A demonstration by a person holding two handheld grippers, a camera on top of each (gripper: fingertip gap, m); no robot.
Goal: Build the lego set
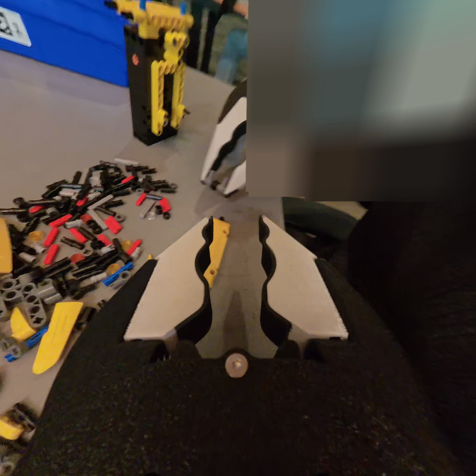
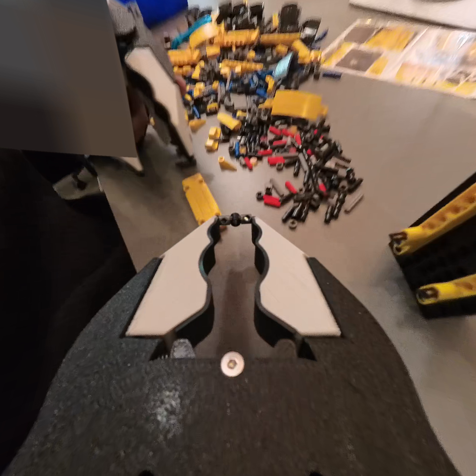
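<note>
My left gripper (image 1: 235,219) is open and empty, over the grey table (image 1: 64,123) near its edge. A flat yellow panel (image 1: 218,247) lies on the table just inside its left finger. My right gripper (image 2: 234,219) is shut on a small black connector piece (image 2: 234,219) held crosswise at its fingertips. The yellow panel also shows in the right wrist view (image 2: 201,198), on the table just left of the right fingertips. Each gripper shows in the other's view: the right one (image 1: 226,154), the left one (image 2: 159,90).
A black and yellow tower assembly (image 1: 157,85) stands behind, and also shows at the right edge of the right wrist view (image 2: 438,257). A pile of small red, black and grey pieces (image 1: 85,226) lies left. A blue bin (image 1: 64,33), a larger yellow parts pile (image 2: 244,51) and printed sheets (image 2: 399,56) lie farther off. The gap from one gripper's tips to the other's is roughly 7 centimeters.
</note>
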